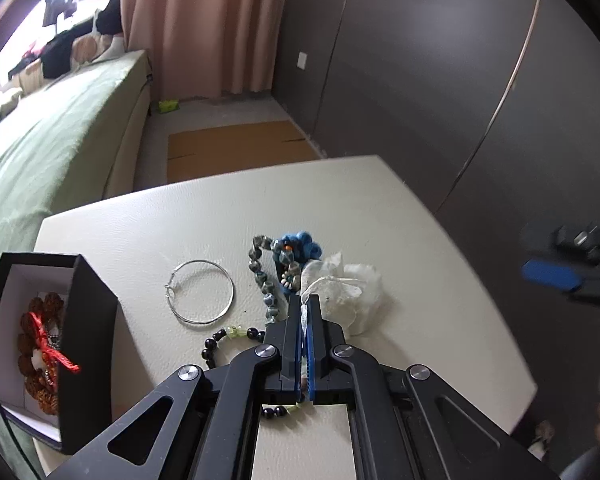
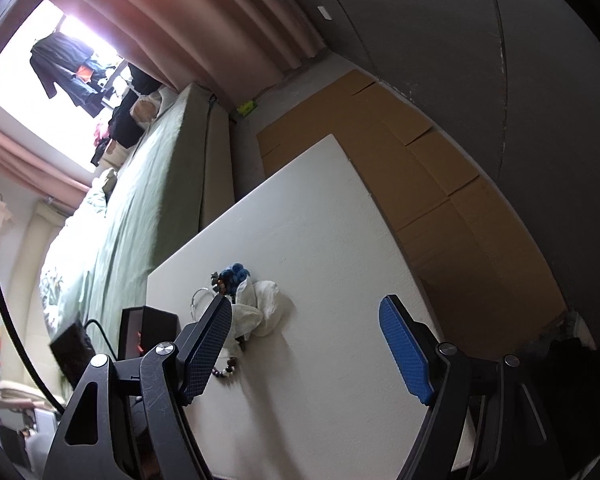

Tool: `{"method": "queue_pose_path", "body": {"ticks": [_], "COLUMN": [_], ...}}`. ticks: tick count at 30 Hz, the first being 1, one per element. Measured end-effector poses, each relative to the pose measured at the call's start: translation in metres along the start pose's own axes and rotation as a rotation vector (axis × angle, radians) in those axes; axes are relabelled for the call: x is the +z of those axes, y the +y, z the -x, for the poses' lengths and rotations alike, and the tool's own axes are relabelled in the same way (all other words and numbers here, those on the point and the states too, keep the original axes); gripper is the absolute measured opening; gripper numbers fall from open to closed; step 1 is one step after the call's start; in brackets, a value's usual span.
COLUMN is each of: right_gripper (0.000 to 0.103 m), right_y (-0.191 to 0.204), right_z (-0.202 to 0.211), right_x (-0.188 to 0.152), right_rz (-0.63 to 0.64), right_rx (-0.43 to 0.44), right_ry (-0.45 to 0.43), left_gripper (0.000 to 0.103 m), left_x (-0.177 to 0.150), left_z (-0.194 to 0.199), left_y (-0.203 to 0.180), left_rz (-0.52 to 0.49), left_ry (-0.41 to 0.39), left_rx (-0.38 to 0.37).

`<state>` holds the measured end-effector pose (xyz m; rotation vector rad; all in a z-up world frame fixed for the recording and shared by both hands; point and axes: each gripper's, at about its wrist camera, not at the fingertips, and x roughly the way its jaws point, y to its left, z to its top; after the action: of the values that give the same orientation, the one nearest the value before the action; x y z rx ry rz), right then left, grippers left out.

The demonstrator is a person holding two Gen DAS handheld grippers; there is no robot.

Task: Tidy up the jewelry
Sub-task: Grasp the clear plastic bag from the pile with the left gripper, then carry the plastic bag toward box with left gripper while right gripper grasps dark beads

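On the white padded tabletop [image 1: 140, 224], a crumpled white sheer pouch [image 1: 342, 294] lies beside a grey-green stone bead strand [image 1: 262, 276]. The left gripper [image 1: 305, 306] pinches the pouch's edge. Nearby sit a thin silver hoop [image 1: 200, 293] and an open black box [image 1: 86, 344]. The right gripper [image 2: 306, 330] hovers with jaws wide, empty.

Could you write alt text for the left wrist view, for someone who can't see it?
The left claw, shut, pinches a white gauzy pouch on a white table, with beaded bracelets and a silver hoop beside it.
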<state>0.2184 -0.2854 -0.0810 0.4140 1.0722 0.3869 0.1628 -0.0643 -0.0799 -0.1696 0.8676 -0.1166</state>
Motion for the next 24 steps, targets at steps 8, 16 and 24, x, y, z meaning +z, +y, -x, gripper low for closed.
{"method": "queue_pose_path", "body": {"ticks": [8,16,24], "right_gripper": [0.077,0.077,0.046], "right_y": [0.010,0.044,0.071], "right_z": [-0.016,-0.048,-0.085], "right_x": [-0.006,-0.017,-0.025], "right_rz": [0.005,0.068,0.115], "right_rx": [0.050,0.104,0.116], "right_ry": [0.043,0.106,0.155], "left_gripper": [0.000,0.000,0.000], "left_x": [0.008,0.017,0.020], "left_z": [0.036,0.064,0.074], "left_y": [0.020,0.054,0.083], "left_rz": [0.058,0.128,0.175], "left_ry": [-0.071,-0.134,-0.159], "left_rx": [-0.029,-0.016,-0.008]}}
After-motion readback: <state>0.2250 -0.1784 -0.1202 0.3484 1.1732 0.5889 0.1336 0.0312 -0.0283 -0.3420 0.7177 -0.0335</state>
